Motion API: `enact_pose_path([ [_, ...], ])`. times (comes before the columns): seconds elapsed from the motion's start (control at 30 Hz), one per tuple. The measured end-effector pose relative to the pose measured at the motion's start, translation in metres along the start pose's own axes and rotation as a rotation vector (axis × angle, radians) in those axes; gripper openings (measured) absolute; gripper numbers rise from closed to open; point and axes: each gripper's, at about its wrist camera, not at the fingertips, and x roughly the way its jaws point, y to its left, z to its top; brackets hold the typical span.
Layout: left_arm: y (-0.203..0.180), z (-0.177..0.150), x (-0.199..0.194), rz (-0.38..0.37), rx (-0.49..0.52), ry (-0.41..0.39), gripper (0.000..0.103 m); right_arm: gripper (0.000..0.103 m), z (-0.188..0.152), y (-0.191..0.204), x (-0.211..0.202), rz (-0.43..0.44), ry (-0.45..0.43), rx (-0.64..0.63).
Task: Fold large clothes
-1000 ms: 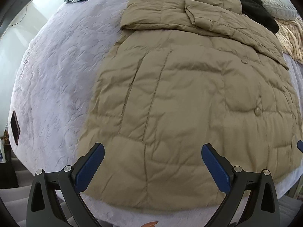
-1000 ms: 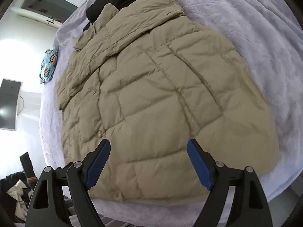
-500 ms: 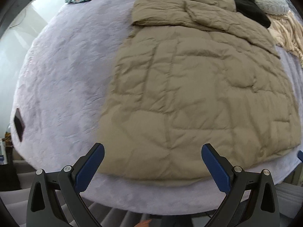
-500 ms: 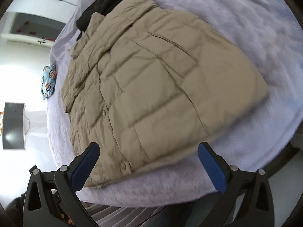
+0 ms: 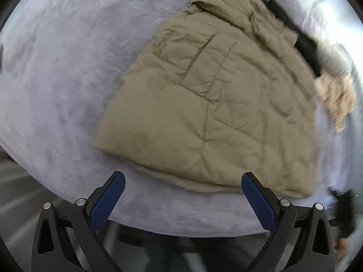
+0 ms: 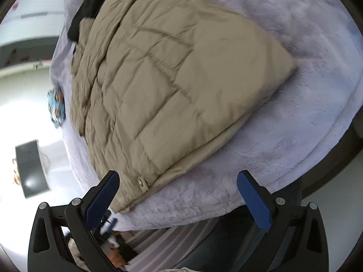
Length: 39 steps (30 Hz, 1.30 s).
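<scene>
jacket half prepared, hem fold not yet made

the purple blanket [image 5: 56, 72] fills both views; the tan quilted jacket [image 5: 211, 104] lies flat ahead of both grippers, top part already folded over. the left gripper [image 5: 182, 195] and right gripper [image 6: 177, 193] are wide apart and hold nothing. the far garments are blurred, and the jacket's underside is hidden.

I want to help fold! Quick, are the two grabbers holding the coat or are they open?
Left gripper: open, holding nothing, near the tan coat's hem.
Right gripper: open, holding nothing, by the coat's corner.
</scene>
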Motion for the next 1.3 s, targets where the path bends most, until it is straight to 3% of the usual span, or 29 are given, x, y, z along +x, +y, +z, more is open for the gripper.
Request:
enact_pose_path([
  [0.1,0.015,-0.001,0.011,-0.082,-0.072,0.029,0.103,0.103,0.008,-0.017,0.003,0.045,0.006,0.076],
  [0.37,0.034,0.007,0.044,-0.192,-0.204,0.063,0.103,0.103,0.013,-0.033,0.024,0.069,0.046,0.145],
  [0.6,0.012,0.032,0.056,-0.243,-0.159,0.059,0.102,0.103,0.029,-0.032,0.032,0.158,-0.002,0.194],
  [0.67,0.003,0.036,0.061,-0.221,-0.129,0.072,0.085,0.103,0.034,-0.034,0.038,0.182,-0.019,0.235],
  [0.73,-0.004,0.040,0.066,-0.176,-0.094,0.093,0.044,0.103,0.036,-0.034,0.046,0.219,-0.028,0.278],
  [0.8,-0.007,0.041,0.066,-0.175,-0.066,0.098,0.019,0.103,0.037,-0.033,0.050,0.245,-0.031,0.291],
  [0.87,-0.010,0.044,0.055,-0.186,-0.039,0.067,0.019,0.102,0.038,-0.031,0.056,0.242,-0.036,0.301],
  [0.9,-0.011,0.045,0.049,-0.192,-0.023,0.050,0.013,0.100,0.038,-0.031,0.057,0.246,-0.038,0.310],
  [1.0,-0.012,0.048,0.035,-0.215,-0.002,0.026,0.013,0.079,0.039,-0.034,0.059,0.258,-0.038,0.334],
  [1.1,-0.014,0.052,0.023,-0.230,0.024,0.011,0.013,0.040,0.037,-0.034,0.059,0.235,-0.056,0.333],
  [1.13,-0.016,0.053,0.021,-0.230,0.032,0.006,0.013,0.017,0.038,-0.036,0.057,0.226,-0.064,0.324],
  [1.3,-0.034,0.065,-0.011,-0.246,0.129,-0.042,0.013,0.010,0.041,-0.003,0.029,0.203,-0.125,0.170],
])
